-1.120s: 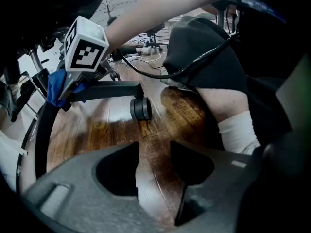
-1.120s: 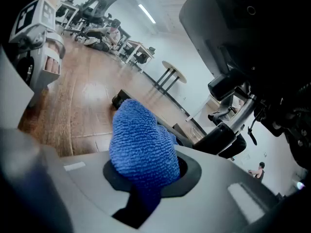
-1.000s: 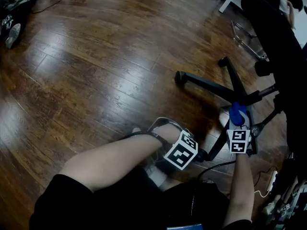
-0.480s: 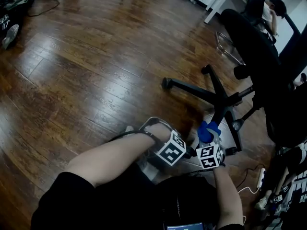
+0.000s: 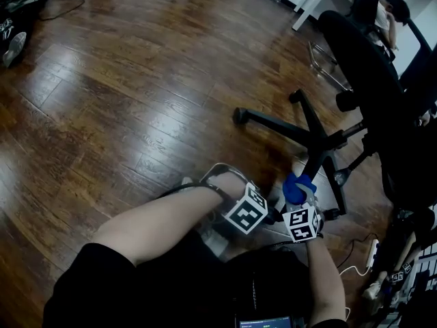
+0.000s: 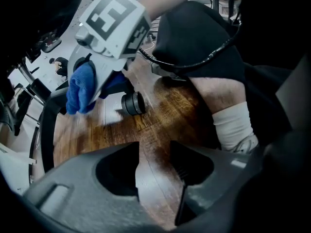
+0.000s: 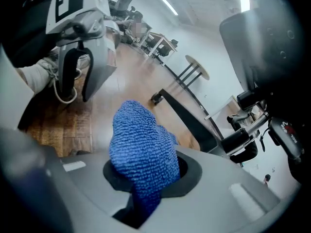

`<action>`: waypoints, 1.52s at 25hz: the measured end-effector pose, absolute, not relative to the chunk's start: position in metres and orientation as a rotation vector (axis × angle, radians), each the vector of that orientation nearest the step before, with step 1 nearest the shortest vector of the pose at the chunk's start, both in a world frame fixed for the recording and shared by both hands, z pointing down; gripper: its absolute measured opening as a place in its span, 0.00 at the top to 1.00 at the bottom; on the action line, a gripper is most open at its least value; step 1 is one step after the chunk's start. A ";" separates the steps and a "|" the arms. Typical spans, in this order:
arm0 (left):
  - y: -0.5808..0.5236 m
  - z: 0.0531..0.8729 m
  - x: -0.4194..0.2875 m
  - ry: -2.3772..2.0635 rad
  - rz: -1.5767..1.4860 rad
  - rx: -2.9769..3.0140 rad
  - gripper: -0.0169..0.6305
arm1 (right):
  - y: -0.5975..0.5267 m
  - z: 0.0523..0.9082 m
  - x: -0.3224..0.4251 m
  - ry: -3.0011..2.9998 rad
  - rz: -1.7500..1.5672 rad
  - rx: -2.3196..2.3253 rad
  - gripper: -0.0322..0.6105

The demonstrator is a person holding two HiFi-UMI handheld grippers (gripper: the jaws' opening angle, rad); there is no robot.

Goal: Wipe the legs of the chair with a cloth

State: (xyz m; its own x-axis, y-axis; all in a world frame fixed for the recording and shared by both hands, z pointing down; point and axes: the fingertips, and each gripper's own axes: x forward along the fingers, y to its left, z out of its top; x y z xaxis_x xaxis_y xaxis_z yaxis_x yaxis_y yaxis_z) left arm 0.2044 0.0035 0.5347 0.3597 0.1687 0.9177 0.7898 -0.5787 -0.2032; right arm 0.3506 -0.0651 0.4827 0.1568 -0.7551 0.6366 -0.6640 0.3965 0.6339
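- The right gripper (image 7: 138, 203) is pinching the blue cloth (image 7: 143, 149) tightly between its jaws.
- The cloth is sitting close to a black chair leg (image 7: 189, 118), low over the wooden floor (image 5: 136, 80); contact cannot be confirmed.
- The left gripper (image 6: 155, 166) is hovering alongside, with its jaws spread and nothing between them.

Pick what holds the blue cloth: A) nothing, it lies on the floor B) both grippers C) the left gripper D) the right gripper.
D: the blue cloth sits clamped in the right gripper in its own view, while the left gripper stands open with only wooden floor between its jaws.
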 end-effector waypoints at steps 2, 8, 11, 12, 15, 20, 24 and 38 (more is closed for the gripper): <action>0.003 0.539 0.204 -0.845 -1.233 -1.990 0.65 | -0.082 0.474 0.370 -1.527 -0.113 1.364 0.85; 0.010 0.535 0.213 -0.899 -1.190 -2.116 0.65 | -0.137 0.447 0.423 -1.475 -0.149 1.488 0.85; 0.017 0.537 0.216 -0.934 -1.172 -2.115 0.65 | -0.152 0.438 0.437 -1.462 -0.151 1.547 0.85; 0.018 0.539 0.215 -0.942 -1.177 -2.107 0.65 | -0.154 0.436 0.438 -1.464 -0.156 1.568 0.85; 0.017 0.547 0.212 -0.948 -1.205 -2.087 0.65 | -0.150 0.434 0.437 -1.475 -0.159 1.642 0.85; 0.008 0.549 0.208 -0.897 -1.248 -2.064 0.65 | -0.127 0.446 0.417 -1.483 -0.131 1.614 0.85; 0.003 0.550 0.204 -0.864 -1.273 -2.023 0.65 | -0.099 0.460 0.385 -1.531 -0.117 1.536 0.85; 0.017 0.536 0.209 -0.839 -1.232 -1.984 0.65 | -0.037 0.491 0.325 -1.609 -0.058 1.256 0.85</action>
